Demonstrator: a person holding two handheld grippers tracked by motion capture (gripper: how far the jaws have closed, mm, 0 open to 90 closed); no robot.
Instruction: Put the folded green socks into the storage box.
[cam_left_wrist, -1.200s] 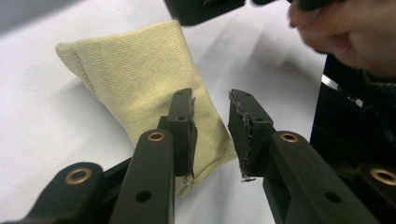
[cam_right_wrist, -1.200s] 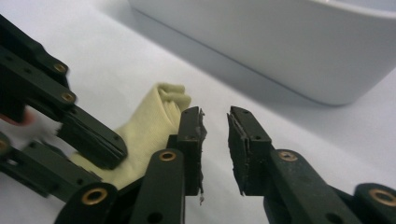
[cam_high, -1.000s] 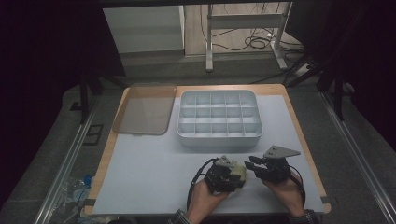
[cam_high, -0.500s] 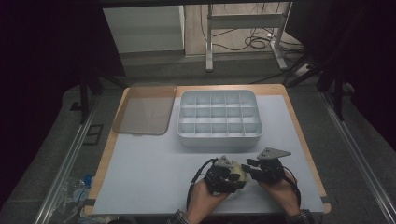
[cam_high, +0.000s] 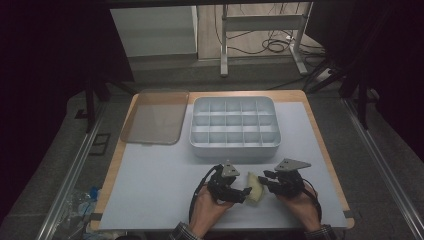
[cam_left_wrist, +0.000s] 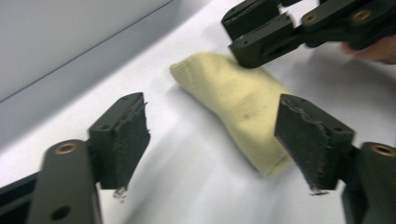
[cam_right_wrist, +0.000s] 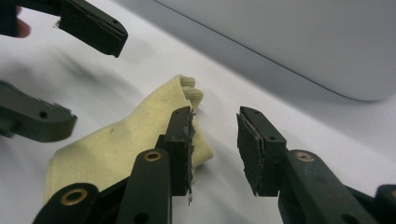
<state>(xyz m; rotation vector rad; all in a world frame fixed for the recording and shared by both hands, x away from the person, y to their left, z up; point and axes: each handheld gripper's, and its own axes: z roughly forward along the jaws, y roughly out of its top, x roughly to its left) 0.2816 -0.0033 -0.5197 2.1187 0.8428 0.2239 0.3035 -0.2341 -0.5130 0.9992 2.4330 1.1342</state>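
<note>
Now both your hands sit at the near edge of the counter, forearms coming in low, each gripper turned inward so the two face one another. Your left gripper lies level, its fingers spread wide and pressing on nothing; they have just been opening. Your right gripper is tilted in from the other side, its fingers parted with a bare gap between them, gripping nothing.

Between the two lies the pale yellow knitted cloth, flat on the counter. In the left gripper view the cloth runs slantwise ahead of the fingers, its near end just beside the right-hand finger and none of it pinched. In the right gripper view the cloth lies to the left of the gap, one finger standing in front of its edge; whether it touches the cloth you cannot tell.

Compared with a second ago, the cloth was bunched between the two grippers and now lies free on the counter.

Farther back stand the grey divided tray and, to its left, the clear lid.
</note>
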